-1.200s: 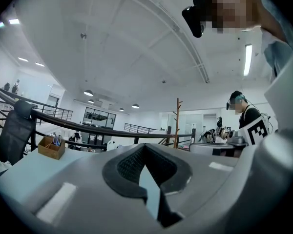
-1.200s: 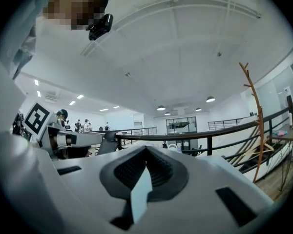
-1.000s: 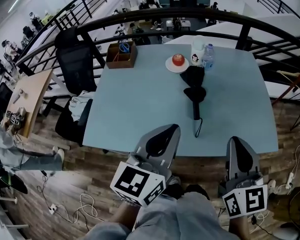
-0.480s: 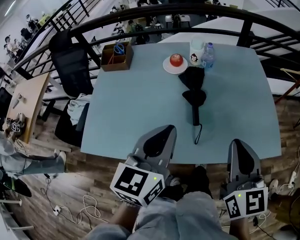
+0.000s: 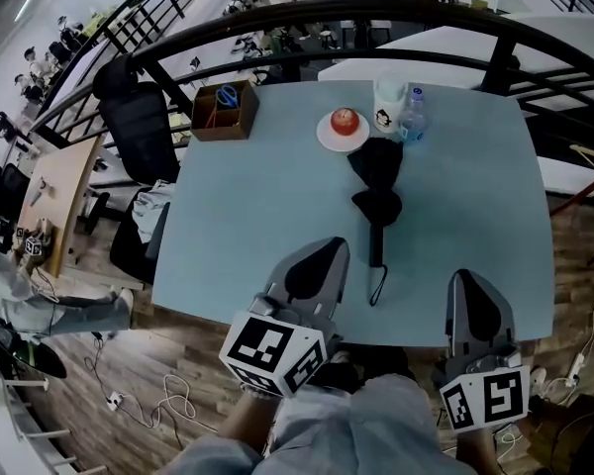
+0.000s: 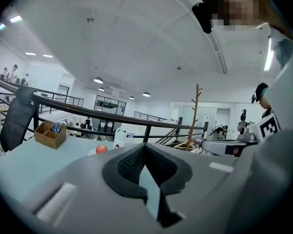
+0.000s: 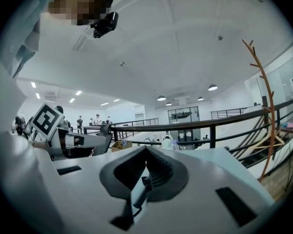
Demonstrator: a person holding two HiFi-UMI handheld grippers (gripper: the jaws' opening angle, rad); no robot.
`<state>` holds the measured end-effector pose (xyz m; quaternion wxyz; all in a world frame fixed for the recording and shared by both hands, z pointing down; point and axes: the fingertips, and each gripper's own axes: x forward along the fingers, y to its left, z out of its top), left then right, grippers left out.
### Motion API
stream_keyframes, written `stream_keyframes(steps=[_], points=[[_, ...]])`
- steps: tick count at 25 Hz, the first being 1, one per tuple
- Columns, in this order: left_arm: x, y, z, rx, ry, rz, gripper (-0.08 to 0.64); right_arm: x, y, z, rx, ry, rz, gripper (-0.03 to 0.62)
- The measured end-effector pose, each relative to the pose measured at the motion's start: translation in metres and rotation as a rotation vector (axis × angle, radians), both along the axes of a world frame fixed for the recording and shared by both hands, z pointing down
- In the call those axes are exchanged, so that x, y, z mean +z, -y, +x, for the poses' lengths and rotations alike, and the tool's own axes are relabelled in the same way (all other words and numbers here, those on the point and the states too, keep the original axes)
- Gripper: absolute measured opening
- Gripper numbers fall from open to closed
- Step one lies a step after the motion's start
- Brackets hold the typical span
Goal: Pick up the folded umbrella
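The folded umbrella (image 5: 376, 181) lies on the blue table (image 5: 238, 216), with its canopy end just beside the plate with the apple (image 5: 343, 127) and its handle and wrist strap pointing toward the near edge. The left gripper (image 5: 325, 249) is to the left of the umbrella's handle end, apart from it, its jaws pressed together with nothing between them. The right gripper (image 5: 472, 281) is to the right of the umbrella's strap and nearer the person, and its jaws likewise meet at the tips and hold nothing.
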<state>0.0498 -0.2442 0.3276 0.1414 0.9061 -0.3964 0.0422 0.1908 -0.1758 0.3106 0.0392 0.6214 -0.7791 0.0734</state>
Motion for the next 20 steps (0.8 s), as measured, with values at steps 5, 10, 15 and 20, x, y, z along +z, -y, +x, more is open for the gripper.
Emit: stream_keyframes(steps=[5, 10, 15, 20], points=[[0.024, 0.031, 0.027, -0.029, 0.033, -0.077, 0.005, 0.009, 0.026, 0.026, -0.044, 0.013, -0.025, -0.002], [0.049, 0.069, 0.048, -0.061, 0.077, -0.133, 0.005, 0.020, 0.056, 0.043, -0.100, 0.032, -0.048, -0.002], [0.076, 0.103, 0.063, -0.126, 0.126, -0.210, 0.017, 0.027, 0.081, 0.055, -0.163, 0.055, -0.065, -0.002], [0.113, 0.130, 0.080, -0.127, 0.169, -0.317, 0.129, 0.041, 0.099, 0.063, -0.211, 0.068, -0.090, -0.002]])
